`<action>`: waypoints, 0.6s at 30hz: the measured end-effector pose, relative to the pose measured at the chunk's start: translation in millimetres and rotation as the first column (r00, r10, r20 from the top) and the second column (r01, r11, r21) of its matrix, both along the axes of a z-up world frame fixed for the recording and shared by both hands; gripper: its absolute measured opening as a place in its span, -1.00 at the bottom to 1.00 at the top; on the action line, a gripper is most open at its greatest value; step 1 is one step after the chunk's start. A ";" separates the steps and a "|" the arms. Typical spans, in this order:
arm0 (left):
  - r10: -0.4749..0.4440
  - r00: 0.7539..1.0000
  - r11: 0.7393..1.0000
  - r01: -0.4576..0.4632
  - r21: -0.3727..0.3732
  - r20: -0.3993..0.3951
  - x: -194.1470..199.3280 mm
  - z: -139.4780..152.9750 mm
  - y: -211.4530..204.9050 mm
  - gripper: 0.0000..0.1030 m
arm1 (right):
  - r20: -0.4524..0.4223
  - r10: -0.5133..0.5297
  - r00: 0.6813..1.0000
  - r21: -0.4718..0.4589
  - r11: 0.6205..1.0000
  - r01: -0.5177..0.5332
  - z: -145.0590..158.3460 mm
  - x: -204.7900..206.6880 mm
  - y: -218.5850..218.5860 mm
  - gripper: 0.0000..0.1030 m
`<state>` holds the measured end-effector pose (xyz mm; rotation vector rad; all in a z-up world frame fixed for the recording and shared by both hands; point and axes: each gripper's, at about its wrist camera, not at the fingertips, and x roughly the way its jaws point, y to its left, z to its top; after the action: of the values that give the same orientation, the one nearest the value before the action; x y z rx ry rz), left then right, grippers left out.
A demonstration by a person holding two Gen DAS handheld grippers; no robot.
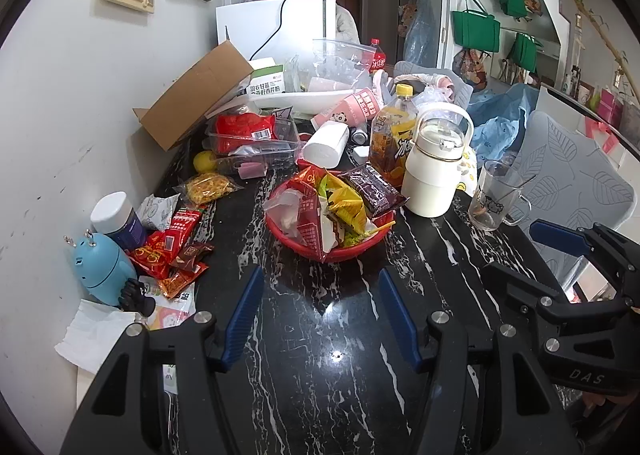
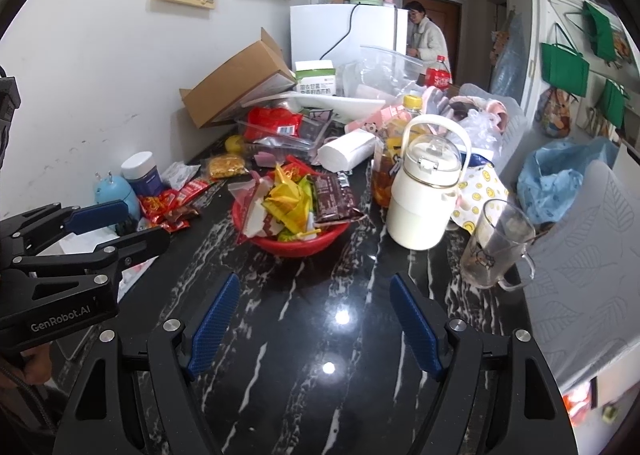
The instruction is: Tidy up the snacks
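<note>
A red basket [image 1: 340, 251] sits near the middle of the black marble-patterned table [image 1: 320, 355], heaped with snack packets: a dark brown wrapper [image 1: 374, 189] lies along its far right rim, yellow packets [image 1: 346, 207] fill its centre, and red-and-white packets [image 1: 310, 215] lean against its near left side. To the left of the basket, near the wall, more loose snacks lie on the table: a cluster of red packets [image 1: 168, 247] and, further back, a clear bag of yellow crisps [image 1: 208, 187]. Just right of the basket stands a cream flask [image 1: 434, 171] with a loop handle, and behind that a bottle of orange drink [image 1: 394, 135] with a yellow cap. Further right of the basket, past the flask, is a glass mug [image 1: 496, 197]. Left of the basket against the wall are a white-capped dark jar [image 1: 118, 219] and a light blue gadget [image 1: 102, 269]. Behind the basket lie a white paper roll [image 1: 326, 145], clear plastic trays [image 1: 256, 143] and an open cardboard box [image 1: 196, 95]. The left gripper [image 1: 320, 315] hovers in front of the basket, its blue-padded jaws apart and with nothing between them. The right gripper [image 2: 316, 323] hovers beside it on the basket's near side, jaws spread wider and likewise empty.
</note>
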<state>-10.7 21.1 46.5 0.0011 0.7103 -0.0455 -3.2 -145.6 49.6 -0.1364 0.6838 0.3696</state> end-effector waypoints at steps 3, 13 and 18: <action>-0.003 1.000 1.000 0.003 0.000 0.000 0.6 0.6 -1.1 0.14 | 0.001 0.000 1.000 -0.001 1.000 0.000 0.3 -0.7 -1.2 0.51; -0.012 1.000 1.000 0.012 0.008 -0.006 4.1 -1.4 -3.1 0.14 | -0.001 -0.002 1.000 -0.002 1.000 0.002 0.6 -0.3 -0.9 0.51; -0.014 1.000 1.000 0.014 0.007 -0.012 6.6 -4.1 -4.0 0.14 | -0.007 -0.006 1.000 -0.002 1.000 0.006 -1.6 1.2 -2.8 0.51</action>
<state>-4.1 17.1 42.4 0.0122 0.7221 -0.0561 -2.0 -148.4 48.1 -0.1352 0.6914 0.3637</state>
